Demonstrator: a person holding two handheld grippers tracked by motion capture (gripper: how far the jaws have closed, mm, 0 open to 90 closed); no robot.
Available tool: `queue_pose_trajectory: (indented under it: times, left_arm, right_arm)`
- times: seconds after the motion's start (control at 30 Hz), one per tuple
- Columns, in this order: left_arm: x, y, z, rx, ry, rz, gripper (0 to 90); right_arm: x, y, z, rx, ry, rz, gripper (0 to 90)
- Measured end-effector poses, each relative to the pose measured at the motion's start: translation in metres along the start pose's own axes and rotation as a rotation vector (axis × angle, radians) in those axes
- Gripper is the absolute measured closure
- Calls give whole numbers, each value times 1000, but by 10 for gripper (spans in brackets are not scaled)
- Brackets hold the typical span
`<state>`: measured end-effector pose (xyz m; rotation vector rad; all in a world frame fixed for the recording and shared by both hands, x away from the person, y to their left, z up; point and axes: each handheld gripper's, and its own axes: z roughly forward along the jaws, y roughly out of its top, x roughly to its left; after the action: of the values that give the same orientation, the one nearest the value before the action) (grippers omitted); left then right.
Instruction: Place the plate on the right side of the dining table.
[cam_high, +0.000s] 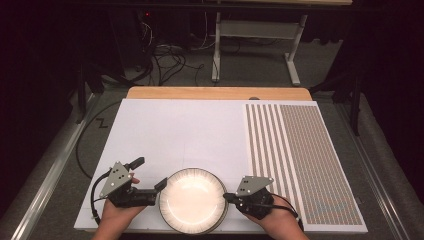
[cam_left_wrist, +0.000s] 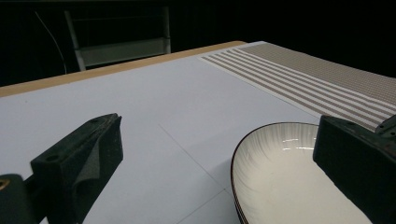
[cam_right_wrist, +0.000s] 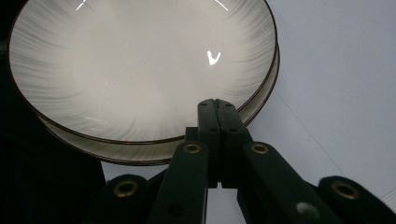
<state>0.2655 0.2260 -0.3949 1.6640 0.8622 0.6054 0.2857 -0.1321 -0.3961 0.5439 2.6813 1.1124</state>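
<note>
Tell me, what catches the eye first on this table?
The glossy white bowls, two stacked with dark rims, sit at the near edge of the white sheet. A left gripper with jaws wide apart and a right gripper with jaws closed flank them. A striped mat lies to the right.

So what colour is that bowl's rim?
Dark reddish-brown rim on the cream bowl, clearest in the right gripper view.

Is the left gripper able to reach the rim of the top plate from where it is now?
Probably yes. The left gripper is open, right beside the top plate, with one jaw at the rim and nothing between them. The right gripper is shut at the opposite rim, out of the way.
</note>
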Motion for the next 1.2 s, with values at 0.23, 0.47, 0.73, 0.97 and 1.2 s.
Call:
queue_pose_trajectory:
  times: [0.23,0.47,0.73,0.97,1.2]
  left_arm:
    - [1,1,-1,-4,0,-2,21]
    - [2,2,-3,-10,2,1,21]
    - [3,3,-3,-13,1,-1,21]
    - [4,3,-4,-21,4,-7,21]
    - [5,4,-6,-25,6,-9,21]
  right_arm:
    - [4,3,5,3,14,-9,900]
    - [10,6,12,7,23,-21,900]
    - [10,5,12,2,33,-12,900]
    - [12,6,15,5,42,-21,900]
    - [17,10,24,21,53,-38,900]
